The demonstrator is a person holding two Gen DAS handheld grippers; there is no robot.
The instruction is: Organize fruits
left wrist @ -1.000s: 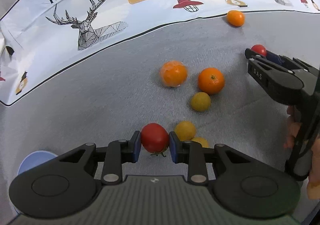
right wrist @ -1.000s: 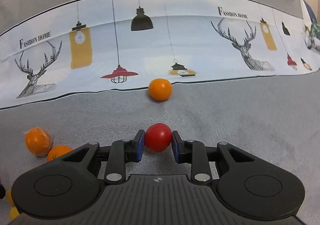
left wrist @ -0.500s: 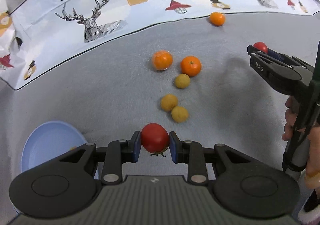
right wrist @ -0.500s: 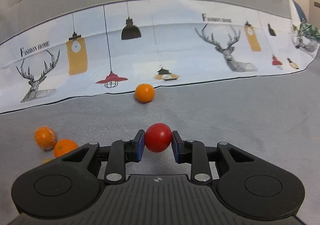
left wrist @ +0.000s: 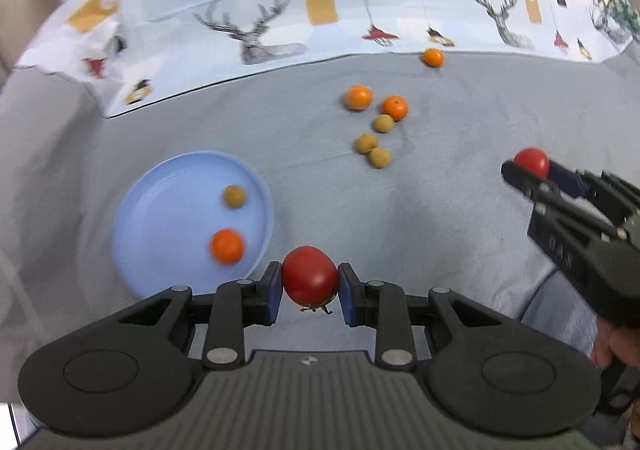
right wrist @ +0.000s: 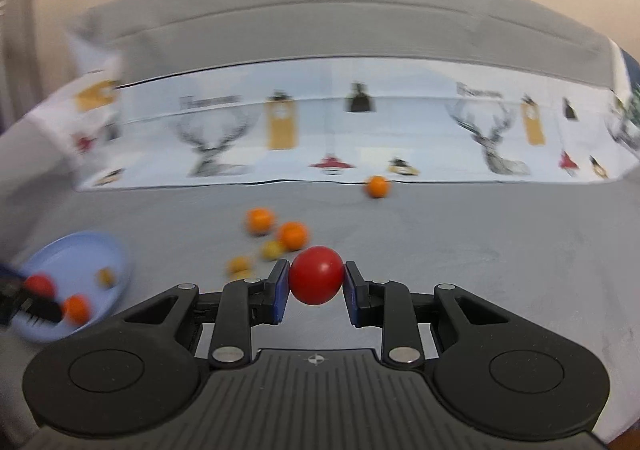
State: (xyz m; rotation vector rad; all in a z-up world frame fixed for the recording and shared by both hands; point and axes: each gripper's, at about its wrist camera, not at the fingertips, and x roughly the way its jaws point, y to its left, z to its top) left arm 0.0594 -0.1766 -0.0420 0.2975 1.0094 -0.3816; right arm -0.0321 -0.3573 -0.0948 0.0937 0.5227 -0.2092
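My left gripper [left wrist: 310,292] has its fingers clamped on a red tomato [left wrist: 310,275], its green stem end pointing down, just beside the near right rim of the blue plate [left wrist: 160,186]; the plate sits on the grey cloth surface [left wrist: 460,218] toward its left side, and holds one orange [left wrist: 227,246] near its front and one small yellow-brown fruit [left wrist: 234,196] behind it; my right gripper [right wrist: 316,292] has its fingers closed on a second tomato [right wrist: 317,275], rounder and smooth, held well apart from the plate on the right; out in the middle of the cloth lie two oranges [left wrist: 358,97] side by side, with three small yellow-brown fruits [left wrist: 380,157] in a loose cluster just in front of them; a lone orange [left wrist: 433,57] rests at the far edge, touching or nearly touching the printed backdrop [left wrist: 280,18] with deer and lamps; the right wrist view is blurred, so finer detail there I cannot tell.
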